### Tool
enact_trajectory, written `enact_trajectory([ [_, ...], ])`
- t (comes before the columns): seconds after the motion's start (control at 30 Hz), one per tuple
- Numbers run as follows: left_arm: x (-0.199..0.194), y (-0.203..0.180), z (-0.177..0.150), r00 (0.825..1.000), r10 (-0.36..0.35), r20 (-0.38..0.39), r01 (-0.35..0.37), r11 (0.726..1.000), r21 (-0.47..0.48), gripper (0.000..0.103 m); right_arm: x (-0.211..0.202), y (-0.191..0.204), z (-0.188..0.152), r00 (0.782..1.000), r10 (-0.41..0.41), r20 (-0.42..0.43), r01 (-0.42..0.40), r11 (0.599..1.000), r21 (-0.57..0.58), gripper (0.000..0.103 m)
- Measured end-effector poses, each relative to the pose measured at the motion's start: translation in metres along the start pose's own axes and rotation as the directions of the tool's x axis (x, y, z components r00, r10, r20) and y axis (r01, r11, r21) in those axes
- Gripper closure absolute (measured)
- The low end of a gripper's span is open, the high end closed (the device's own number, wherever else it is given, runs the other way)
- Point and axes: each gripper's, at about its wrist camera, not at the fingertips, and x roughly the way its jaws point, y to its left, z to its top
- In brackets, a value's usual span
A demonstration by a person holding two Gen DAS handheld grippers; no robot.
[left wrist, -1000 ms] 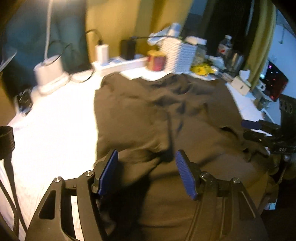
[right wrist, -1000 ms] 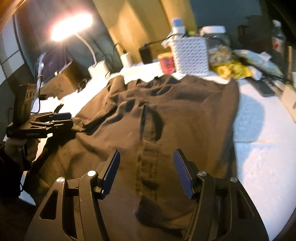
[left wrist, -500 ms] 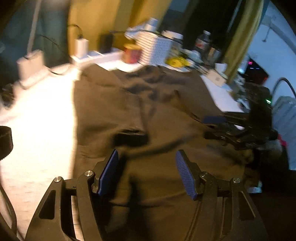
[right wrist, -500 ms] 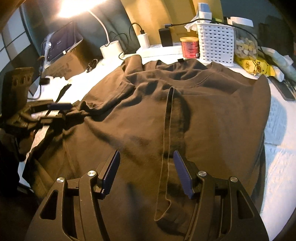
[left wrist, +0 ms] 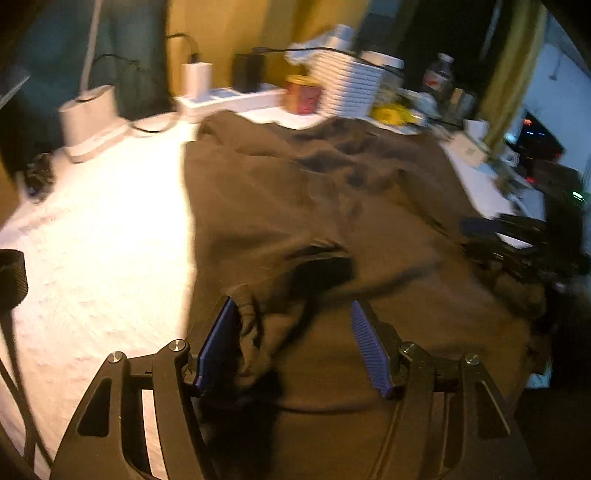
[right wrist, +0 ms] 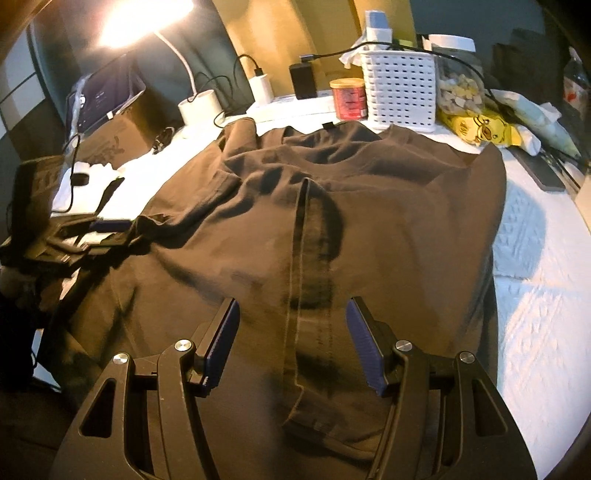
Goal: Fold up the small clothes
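The crumpled dark brown cotton T-shirt overhangs the white textured desk at its near edge; bare desk flanks it. Left gripper and right gripper hover with jaws apart, clamping nothing; the left view is blurred.

Dim, warm lamp glare upper left; left view motion-blurred; fisheye edges dark

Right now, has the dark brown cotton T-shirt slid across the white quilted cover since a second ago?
No. The dark brown T-shirt still has its collar just in front of the red tin and white perforated basket, as before.
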Motion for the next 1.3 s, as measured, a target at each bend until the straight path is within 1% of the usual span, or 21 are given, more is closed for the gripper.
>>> enact_trajectory([
  [0.13,-0.002,-0.021,-0.007,0.996,-0.084,-0.035,0.085,0.996,0.039,0.039,0.0,0.0,0.001,1.0,0.001,0.002,-0.001,1.0,-0.003,0.04],
  [0.2,-0.004,-0.027,-0.005,0.995,-0.098,-0.036,0.1,0.993,0.063,0.039,0.0,0.0,0.002,1.0,0.001,0.004,-0.001,1.0,-0.007,0.04],
  [0.33,-0.016,-0.025,0.011,0.999,-0.026,0.039,0.023,0.996,0.083,0.039,0.0,-0.001,0.006,1.0,0.002,0.007,-0.001,1.0,-0.015,0.04],
  [0.4,-0.013,-0.019,0.019,0.998,0.029,0.061,-0.035,0.995,0.09,0.039,0.0,-0.002,0.007,1.0,0.003,0.009,-0.003,1.0,-0.013,0.04],
  [0.43,-0.009,-0.015,0.022,0.997,0.057,0.058,-0.062,0.994,0.088,0.039,0.001,-0.003,0.007,1.0,0.002,0.008,-0.001,1.0,-0.013,0.04],
  [0.47,-0.003,-0.01,0.026,0.997,0.066,0.052,-0.07,0.994,0.088,0.039,0.001,-0.004,0.008,1.0,0.0,0.008,0.0,1.0,-0.012,0.04],
  [0.5,0.002,-0.008,0.026,0.997,0.064,0.042,-0.068,0.994,0.086,0.039,0.002,-0.005,0.008,1.0,0.0,0.009,0.0,1.0,-0.009,0.04],
  [0.57,0.017,-0.006,0.027,0.998,0.06,-0.005,-0.06,0.995,0.085,0.039,0.002,-0.007,0.008,1.0,-0.001,0.011,0.001,1.0,-0.005,0.04],
  [0.6,0.022,-0.008,0.025,0.999,0.031,-0.031,-0.028,0.996,0.089,0.039,0.001,-0.008,0.008,1.0,-0.001,0.013,0.001,1.0,-0.003,0.04],
  [0.63,0.025,-0.013,0.022,0.999,-0.013,-0.052,0.018,0.995,0.095,0.039,0.001,-0.008,0.009,1.0,-0.002,0.014,0.002,1.0,0.0,0.04],
  [0.73,0.027,-0.032,0.015,0.989,-0.114,-0.093,0.125,0.985,0.119,0.039,0.002,-0.011,0.009,1.0,-0.003,0.015,0.003,1.0,0.002,0.04],
  [0.83,0.024,-0.049,0.016,0.963,-0.243,-0.116,0.256,0.959,0.118,0.039,0.007,-0.009,0.013,1.0,0.01,0.012,-0.01,1.0,-0.022,0.04],
  [0.87,0.022,-0.052,0.02,0.963,-0.248,-0.102,0.26,0.957,0.127,0.039,0.009,-0.007,0.015,1.0,0.013,0.009,-0.013,0.999,-0.037,0.04],
  [0.93,0.018,-0.054,0.03,0.976,-0.209,-0.061,0.216,0.965,0.148,0.039,0.012,-0.003,0.024,1.0,0.013,0.01,-0.012,0.998,-0.066,0.04],
  [1.0,0.018,-0.048,0.043,0.987,-0.159,-0.014,0.159,0.977,0.144,0.039,0.015,0.001,0.034,0.999,0.027,0.023,-0.025,0.995,-0.098,0.04],
  [1.07,0.022,-0.036,0.057,0.996,-0.088,0.023,0.084,0.988,0.13,0.039,0.02,0.005,0.043,0.999,0.035,0.032,-0.031,0.993,-0.114,0.04],
  [1.13,0.037,-0.023,0.068,0.999,-0.041,0.015,0.039,0.994,0.104,0.039,0.029,0.007,0.053,0.998,0.045,0.031,-0.041,0.99,-0.135,0.04],
  [1.17,0.046,-0.017,0.073,1.0,-0.03,0.005,0.03,0.995,0.091,0.039,0.032,0.008,0.055,0.998,0.053,0.027,-0.048,0.989,-0.142,0.04],
  [1.2,0.05,-0.013,0.075,0.999,-0.04,0.003,0.04,0.996,0.08,0.039,0.039,0.009,0.058,0.998,0.064,0.016,-0.061,0.986,-0.154,0.04],
  [1.23,0.06,-0.006,0.08,0.997,-0.071,-0.008,0.071,0.996,0.054,0.039,0.043,0.01,0.06,0.998,0.065,0.01,-0.062,0.985,-0.161,0.04],
  [1.3,0.07,-0.002,0.082,0.995,-0.097,-0.03,0.098,0.995,0.022,0.039,0.054,0.012,0.061,0.997,0.078,-0.012,-0.078,0.981,-0.175,0.04],
])
